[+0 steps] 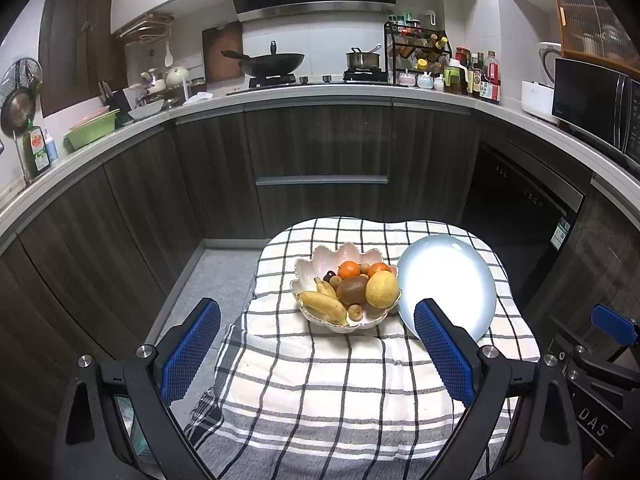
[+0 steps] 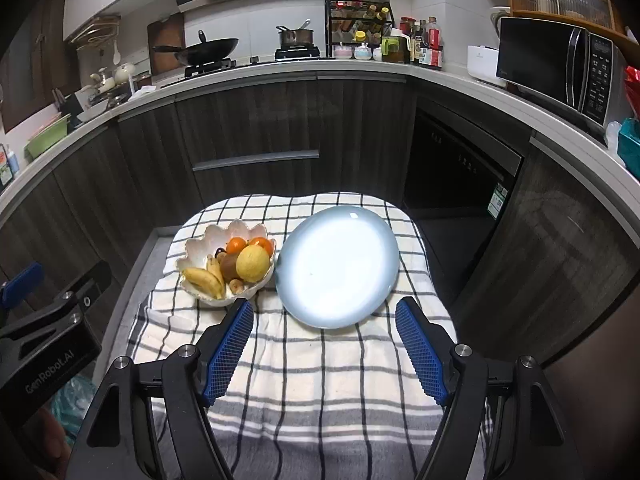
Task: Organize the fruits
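Note:
A shell-shaped white bowl [image 1: 320,258] [image 2: 200,246] sits on a checked cloth and holds bananas [image 1: 324,306] [image 2: 202,278], a kiwi [image 1: 352,290], a yellow round fruit [image 1: 382,289] [image 2: 253,265], two oranges [image 1: 349,269] [image 2: 236,245] and small fruits. Right of it lies a pale blue plate [image 1: 448,284] [image 2: 336,266] with nothing on it. My left gripper [image 1: 318,320] hangs open in front of the bowl, nothing between its blue pads. My right gripper [image 2: 325,312] is open too, just short of the plate's near rim.
The checked cloth [image 1: 332,392] [image 2: 320,376] covers a small table in a kitchen. Dark cabinets and a counter with a wok [image 1: 272,62], a pot and bottles curve behind it. A microwave [image 2: 556,66] stands at the right. The left gripper's body shows at the right wrist view's left edge.

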{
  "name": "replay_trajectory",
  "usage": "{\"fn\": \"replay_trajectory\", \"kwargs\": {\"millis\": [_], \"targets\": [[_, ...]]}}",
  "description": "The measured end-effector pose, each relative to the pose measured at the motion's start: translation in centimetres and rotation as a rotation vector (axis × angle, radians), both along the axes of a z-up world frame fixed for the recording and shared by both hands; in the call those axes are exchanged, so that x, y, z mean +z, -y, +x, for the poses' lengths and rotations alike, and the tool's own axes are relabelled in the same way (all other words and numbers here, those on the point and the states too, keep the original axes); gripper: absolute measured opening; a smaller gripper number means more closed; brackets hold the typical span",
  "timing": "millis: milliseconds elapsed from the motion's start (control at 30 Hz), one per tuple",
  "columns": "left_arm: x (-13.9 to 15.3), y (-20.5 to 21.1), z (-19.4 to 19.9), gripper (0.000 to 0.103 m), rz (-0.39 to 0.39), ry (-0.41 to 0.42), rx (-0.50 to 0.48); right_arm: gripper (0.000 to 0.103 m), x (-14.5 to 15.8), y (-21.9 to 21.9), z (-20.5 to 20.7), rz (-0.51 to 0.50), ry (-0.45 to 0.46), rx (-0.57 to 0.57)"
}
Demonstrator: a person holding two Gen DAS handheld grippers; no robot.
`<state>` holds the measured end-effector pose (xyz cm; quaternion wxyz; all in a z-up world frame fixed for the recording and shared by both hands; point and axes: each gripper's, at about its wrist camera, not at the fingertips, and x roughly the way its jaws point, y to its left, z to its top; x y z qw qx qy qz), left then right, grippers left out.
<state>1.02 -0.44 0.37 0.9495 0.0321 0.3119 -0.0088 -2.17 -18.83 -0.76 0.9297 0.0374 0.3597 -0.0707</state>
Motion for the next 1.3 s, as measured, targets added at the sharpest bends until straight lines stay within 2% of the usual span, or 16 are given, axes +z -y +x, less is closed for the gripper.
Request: {"fn": "replay_trajectory", "kwargs": {"millis": [467, 1300], "targets": [[-0.5, -0.3, -0.7, 0.100, 0.004, -0.012, -0.005, 0.075, -0.1, -0.5, -1.4, 0.002, 0.007, -0.008], [-0.7, -0.8, -1.1, 0.100, 0.010, -0.010, 0.008, 0.075, 0.5, -0.7, -0.9, 0.002, 0.014, 0.017]]}}
